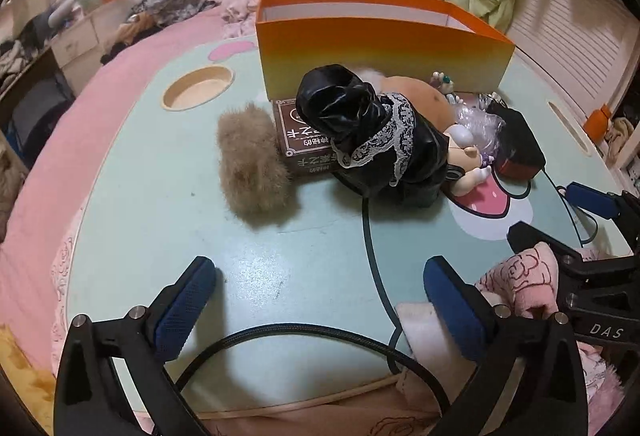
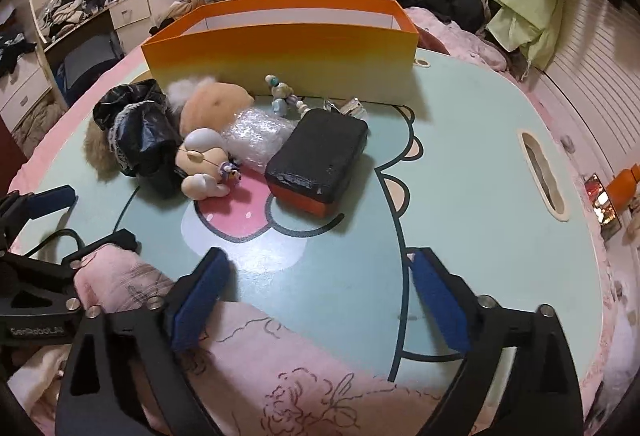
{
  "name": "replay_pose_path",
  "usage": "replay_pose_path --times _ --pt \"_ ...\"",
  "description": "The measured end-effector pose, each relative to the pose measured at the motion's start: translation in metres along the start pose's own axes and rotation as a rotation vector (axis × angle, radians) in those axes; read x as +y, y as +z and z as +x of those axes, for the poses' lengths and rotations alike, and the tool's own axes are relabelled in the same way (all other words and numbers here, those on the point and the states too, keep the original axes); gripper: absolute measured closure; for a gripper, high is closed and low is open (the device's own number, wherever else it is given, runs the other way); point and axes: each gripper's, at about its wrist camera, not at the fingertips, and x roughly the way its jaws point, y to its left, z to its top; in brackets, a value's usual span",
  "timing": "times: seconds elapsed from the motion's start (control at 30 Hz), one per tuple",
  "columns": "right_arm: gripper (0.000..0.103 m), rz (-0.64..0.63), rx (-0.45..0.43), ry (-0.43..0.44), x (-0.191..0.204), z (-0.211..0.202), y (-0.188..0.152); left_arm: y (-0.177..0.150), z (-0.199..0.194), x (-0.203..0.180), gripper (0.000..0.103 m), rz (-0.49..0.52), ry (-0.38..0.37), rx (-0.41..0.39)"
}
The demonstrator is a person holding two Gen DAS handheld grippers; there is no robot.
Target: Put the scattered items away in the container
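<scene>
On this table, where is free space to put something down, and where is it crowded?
Free: the near tabletop between the fingers and the pile, and the right side between the black box and the slot. Crowded: directly before the orange container.

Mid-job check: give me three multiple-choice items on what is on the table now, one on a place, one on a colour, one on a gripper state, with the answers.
1. Where does the black block with the red base lie?
A. inside the orange box
B. on the table, in front of the orange box
C. on the pink blanket

2. What colour is the outside of the container's rim?
A. orange
B. blue
C. black

3. How do the jaws of the right gripper stand?
A. shut on the doll
B. shut on nothing
C. open, with nothing between them

Answers:
1 B: it rests on the table, nearer the camera than the box wall.
2 A: the box is orange at the top, fading to yellow lower down.
3 C: the blue pads stand wide apart over bare table.
</scene>
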Motion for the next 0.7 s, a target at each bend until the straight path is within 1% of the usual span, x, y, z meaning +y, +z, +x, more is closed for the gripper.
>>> replay_pose_path --times 0.7 --pt "0.000 -0.011 -0.001 0.004 -0.0001 -0.0006 -0.0027 0.0023 -0.0024 -0.0050 0.000 -0.002 0.008 0.007"
